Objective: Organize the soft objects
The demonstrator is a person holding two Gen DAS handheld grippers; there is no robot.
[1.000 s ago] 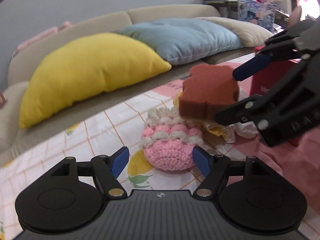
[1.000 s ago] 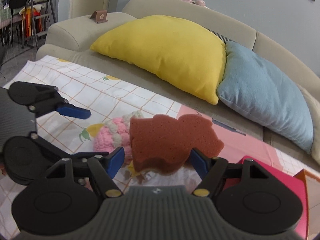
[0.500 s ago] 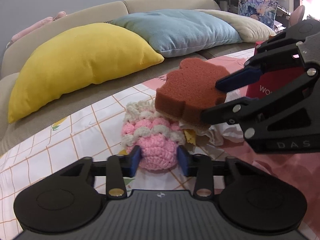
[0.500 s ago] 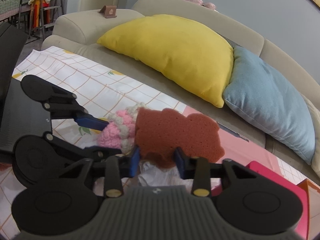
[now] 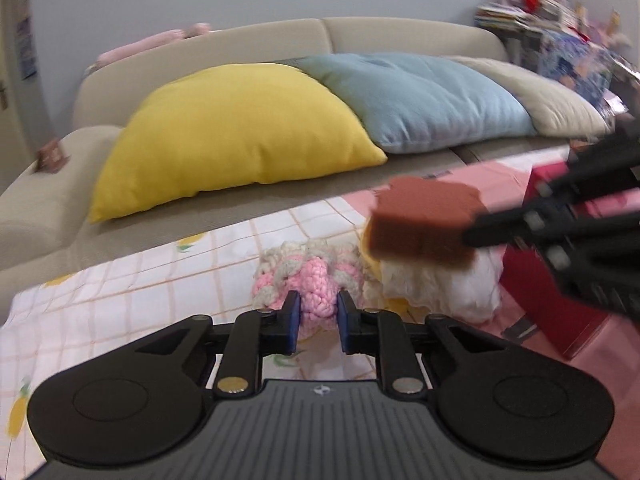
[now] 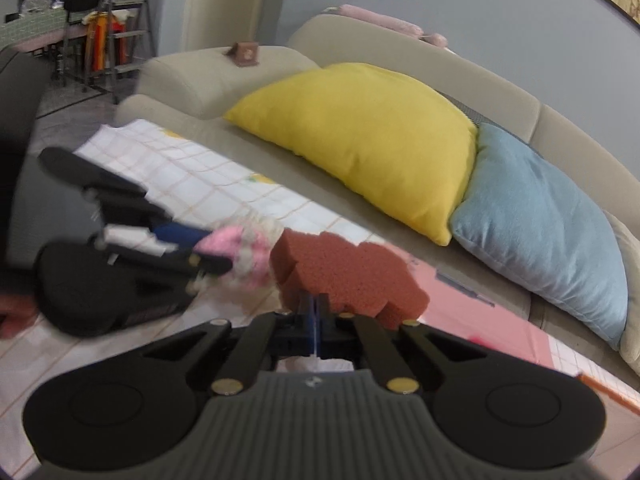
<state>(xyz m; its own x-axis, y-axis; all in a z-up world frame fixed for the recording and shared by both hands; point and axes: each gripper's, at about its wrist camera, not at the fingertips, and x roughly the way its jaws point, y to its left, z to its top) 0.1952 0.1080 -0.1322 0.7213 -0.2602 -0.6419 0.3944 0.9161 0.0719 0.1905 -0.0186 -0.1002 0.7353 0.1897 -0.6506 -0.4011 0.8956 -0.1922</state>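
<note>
A pink and cream crocheted ball (image 5: 310, 280) sits squeezed between the blue pads of my left gripper (image 5: 318, 316), whose jaws are still closing on it. The right wrist view shows the same ball (image 6: 248, 252) at the left gripper's tips. A brown sponge (image 6: 344, 276) with a lobed outline is pinched at its near edge by my right gripper (image 6: 314, 320), the pads nearly meeting. In the left wrist view the sponge (image 5: 424, 220) hangs above a crumpled white and yellow cloth (image 5: 436, 280).
The checked tablecloth with lemon prints (image 5: 140, 292) covers the table. A red box (image 5: 552, 280) stands at the right. Behind lies a beige sofa (image 5: 400, 36) with a yellow cushion (image 5: 232, 136) and a blue cushion (image 5: 424, 96). A hand (image 6: 16, 314) shows at the far left.
Both grippers went from wide open to closed: the left on the crocheted ball, the right on the sponge. Both have risen, and the sponge now hangs above the cloth.
</note>
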